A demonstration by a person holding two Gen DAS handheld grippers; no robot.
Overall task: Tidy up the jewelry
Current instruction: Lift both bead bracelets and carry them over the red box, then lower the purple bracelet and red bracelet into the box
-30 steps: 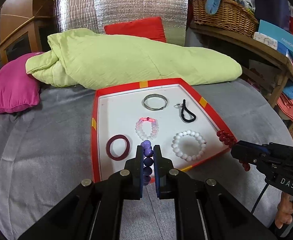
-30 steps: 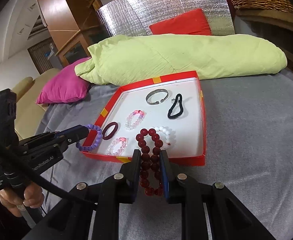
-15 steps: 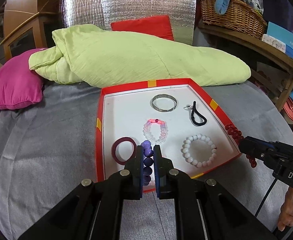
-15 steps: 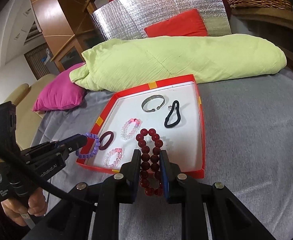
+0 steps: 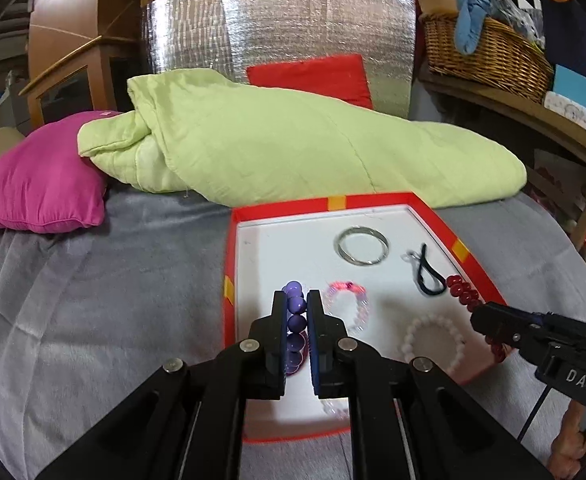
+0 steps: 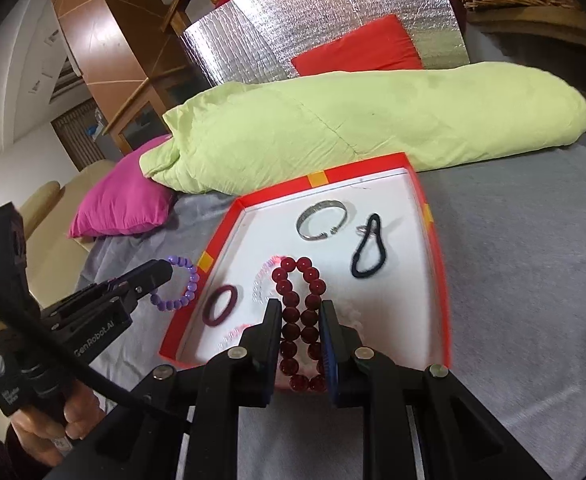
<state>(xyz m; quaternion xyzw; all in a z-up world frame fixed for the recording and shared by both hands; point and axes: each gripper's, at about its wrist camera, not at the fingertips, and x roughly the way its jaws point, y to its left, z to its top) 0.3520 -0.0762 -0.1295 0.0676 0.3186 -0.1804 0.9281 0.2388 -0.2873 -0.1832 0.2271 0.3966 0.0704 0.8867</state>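
Note:
A red-rimmed tray [image 5: 459, 246] [image 6: 317, 179] with a white floor lies on the grey cover. My left gripper [image 5: 296, 298] [image 6: 165, 270] is shut on a purple bead bracelet [image 5: 295, 305] [image 6: 185, 284], hanging at the tray's left edge. My right gripper [image 6: 299, 306] [image 5: 479, 316] is shut on a dark red bead bracelet [image 6: 293, 312] [image 5: 463, 292] over the tray's near right part. In the tray lie a silver bangle [image 5: 361, 246] [image 6: 321, 220], a black hair tie [image 5: 429, 274] [image 6: 367, 252], a pink-clear bead bracelet [image 5: 347, 302], a white bead bracelet [image 5: 433, 340] and a maroon ring [image 6: 220, 305].
A rolled green quilt [image 5: 293, 152] lies right behind the tray, with a magenta pillow [image 5: 37, 192] to its left. A red cushion [image 5: 313, 76] leans on a silver foil panel [image 5: 277, 28]. A wicker basket [image 5: 485, 52] stands on a wooden shelf at the right.
Both grippers have moved forward, and the tray now looks nearer in both views. The left one with the purple bracelet now hides the maroon ring. Both grips are unchanged.

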